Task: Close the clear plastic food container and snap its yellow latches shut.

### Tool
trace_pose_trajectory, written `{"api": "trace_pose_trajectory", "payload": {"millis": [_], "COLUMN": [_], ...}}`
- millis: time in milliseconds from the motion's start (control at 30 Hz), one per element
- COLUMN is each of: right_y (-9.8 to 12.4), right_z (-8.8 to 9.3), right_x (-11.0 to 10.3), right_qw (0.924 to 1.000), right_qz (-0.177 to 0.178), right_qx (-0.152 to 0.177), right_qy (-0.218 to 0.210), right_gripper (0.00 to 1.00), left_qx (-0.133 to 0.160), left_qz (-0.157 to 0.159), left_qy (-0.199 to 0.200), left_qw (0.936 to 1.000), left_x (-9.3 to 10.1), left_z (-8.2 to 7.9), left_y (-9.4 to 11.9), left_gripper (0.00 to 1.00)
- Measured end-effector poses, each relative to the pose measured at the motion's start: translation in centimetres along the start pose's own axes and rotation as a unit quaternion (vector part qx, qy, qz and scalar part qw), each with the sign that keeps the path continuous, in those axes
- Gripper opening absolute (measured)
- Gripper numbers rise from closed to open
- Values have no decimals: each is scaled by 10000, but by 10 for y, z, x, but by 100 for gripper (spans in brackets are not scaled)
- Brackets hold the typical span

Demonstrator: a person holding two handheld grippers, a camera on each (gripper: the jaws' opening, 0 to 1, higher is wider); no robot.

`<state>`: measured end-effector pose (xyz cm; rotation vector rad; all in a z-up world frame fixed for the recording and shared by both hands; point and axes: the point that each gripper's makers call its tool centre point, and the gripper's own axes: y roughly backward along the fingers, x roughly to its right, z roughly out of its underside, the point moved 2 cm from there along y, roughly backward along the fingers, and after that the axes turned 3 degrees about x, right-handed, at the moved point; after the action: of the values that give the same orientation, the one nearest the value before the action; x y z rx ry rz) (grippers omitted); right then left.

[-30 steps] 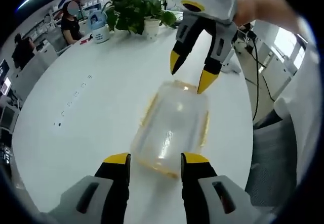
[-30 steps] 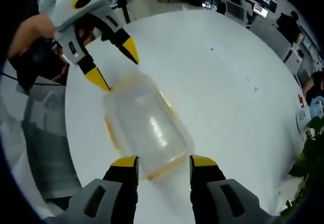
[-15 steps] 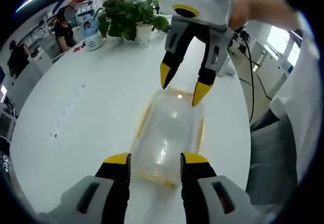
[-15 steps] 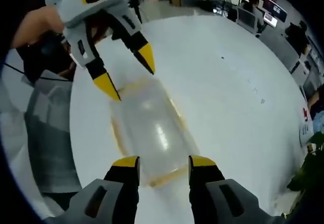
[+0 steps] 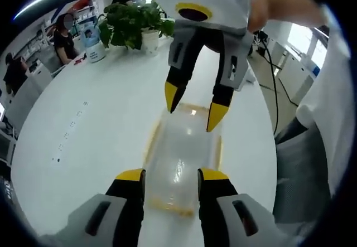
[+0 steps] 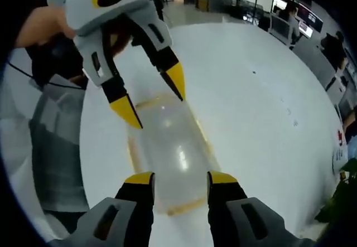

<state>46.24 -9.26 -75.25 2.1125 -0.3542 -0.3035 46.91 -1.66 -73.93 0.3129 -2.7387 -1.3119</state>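
Both claws, left (image 5: 165,174) and right (image 6: 174,177), gape empty over the clear container's (image 5: 184,158) opposite ends.

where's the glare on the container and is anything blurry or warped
Left gripper view: white glints sit on the container lid, one near the right tongs, one mid-lid; the table edge bows from fisheye. Right gripper view: a glint sits mid-lid on the container; the plant at the rim is dark and soft.
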Motion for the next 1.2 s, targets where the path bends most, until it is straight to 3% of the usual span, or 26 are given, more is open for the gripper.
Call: {"api": "trace_pose_trajectory", "payload": {"millis": [333,667,1200], "right_y": [-5,-9,-17], "right_z": [-10,-16,-18], "right_x": [-8,-14,-10], "right_qw": [9995,9984,9985], "right_qz": [-197,-352,-363], "right_qx": [186,313,298], "right_qy": [140,325,263], "right_gripper": [36,36,36], "left_qx": [211,214,217], "left_qz": [247,301,312], "left_qy": [-178,-202,-108], "left_qw": [9993,9991,9992], "left_x": [12,14,18], "left_z": [-10,-10,-4], "left_y": [-8,-13,-20], "left_gripper": [38,36,35]}}
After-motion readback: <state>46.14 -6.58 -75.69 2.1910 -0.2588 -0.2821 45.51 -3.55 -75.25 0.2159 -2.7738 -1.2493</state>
